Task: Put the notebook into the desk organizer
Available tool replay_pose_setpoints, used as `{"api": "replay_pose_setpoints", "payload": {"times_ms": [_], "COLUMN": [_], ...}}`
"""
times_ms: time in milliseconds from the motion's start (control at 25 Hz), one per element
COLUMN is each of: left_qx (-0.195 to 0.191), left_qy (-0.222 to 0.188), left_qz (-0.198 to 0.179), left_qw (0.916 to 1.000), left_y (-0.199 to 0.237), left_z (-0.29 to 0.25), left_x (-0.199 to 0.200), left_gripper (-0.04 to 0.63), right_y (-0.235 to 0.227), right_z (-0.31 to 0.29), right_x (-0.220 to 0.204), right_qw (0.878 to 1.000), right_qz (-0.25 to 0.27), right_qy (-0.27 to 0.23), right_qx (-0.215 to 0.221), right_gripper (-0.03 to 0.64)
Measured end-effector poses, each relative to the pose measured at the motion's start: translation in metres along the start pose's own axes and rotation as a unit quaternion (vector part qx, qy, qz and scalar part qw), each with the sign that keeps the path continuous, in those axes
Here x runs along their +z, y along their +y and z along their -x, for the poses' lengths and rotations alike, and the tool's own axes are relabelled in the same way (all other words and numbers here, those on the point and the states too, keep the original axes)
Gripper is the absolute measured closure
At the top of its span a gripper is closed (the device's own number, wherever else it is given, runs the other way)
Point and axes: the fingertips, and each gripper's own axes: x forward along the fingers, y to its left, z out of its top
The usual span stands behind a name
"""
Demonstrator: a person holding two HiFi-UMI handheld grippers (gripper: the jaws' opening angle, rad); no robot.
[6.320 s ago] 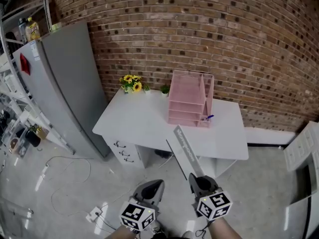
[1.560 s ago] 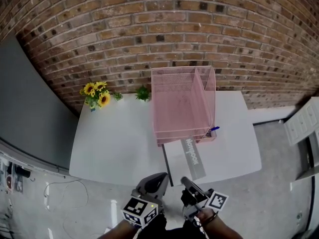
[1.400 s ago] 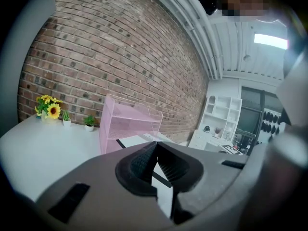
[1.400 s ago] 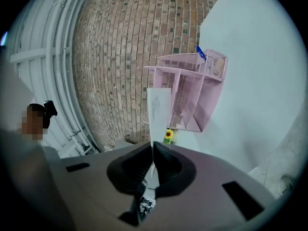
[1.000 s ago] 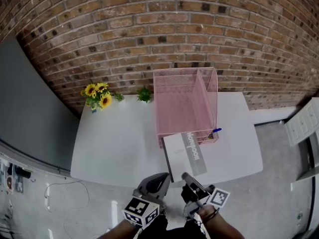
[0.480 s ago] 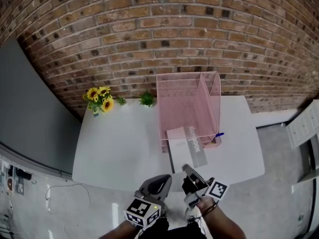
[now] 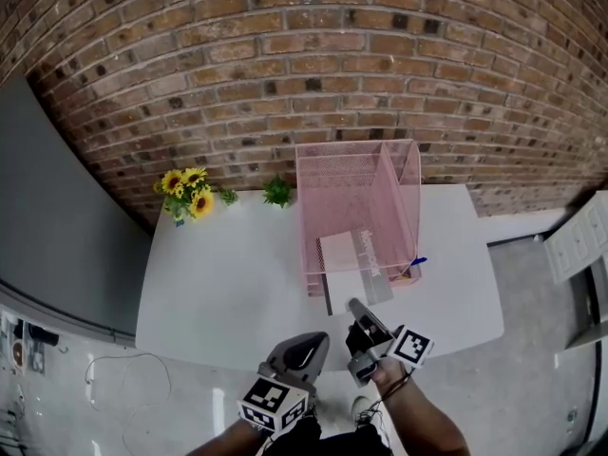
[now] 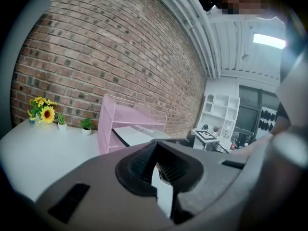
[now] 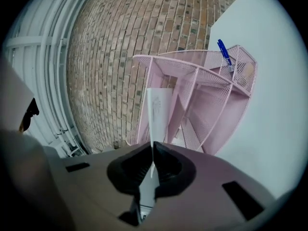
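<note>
Head view: the white, grey-banded notebook (image 7: 353, 266) lies flat, far end inside the pink desk organizer (image 7: 313, 217). The right gripper (image 7: 359, 313) reaches forward, with the left gripper (image 7: 304, 350) low beside it. Left gripper view: jaws together, empty. Only the right gripper view shows the jaws clenched on the notebook's edge, and a blue pen (image 9: 224, 52) in the side pocket.

Both tools sit low in the middle of the frame, pointing up the picture. Our left tool (image 7: 312, 342) hangs at bottom centre, jaws drawn together with nothing between them, and its marker cube (image 7: 274, 407) faces us. Just right of it, our right tool (image 7: 354, 306) reaches a little higher, jaws clamped on the thin edge of the notebook (image 7: 350, 259). Our right hand (image 7: 391, 376) wraps its grip, the forearm running off to the lower right.
</note>
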Motion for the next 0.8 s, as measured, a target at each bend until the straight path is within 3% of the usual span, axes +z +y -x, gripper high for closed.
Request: {"api": "replay_pose_setpoints", "payload": {"times_ms": [600, 800], "left_qx": [-0.001, -0.001], "left_qy": [0.004, 0.005], "left_qz": [0.007, 0.01], "left_qw": [1.0, 0.9999], "left_y": [0.005, 0.006], "left_z": [-0.013, -0.014], "left_x": [0.0, -0.001], "left_gripper": [0.591, 0.591], "right_y": [-0.043, -0.043], "right_z": [-0.017, -0.029], "right_x": [0.015, 0.02], "right_qw": [0.995, 0.996], "right_qz": [-0.004, -0.009], "right_qy": [-0.001, -0.008], "right_qx": [-0.097, -0.087], "right_gripper": [0.603, 0.586]}}
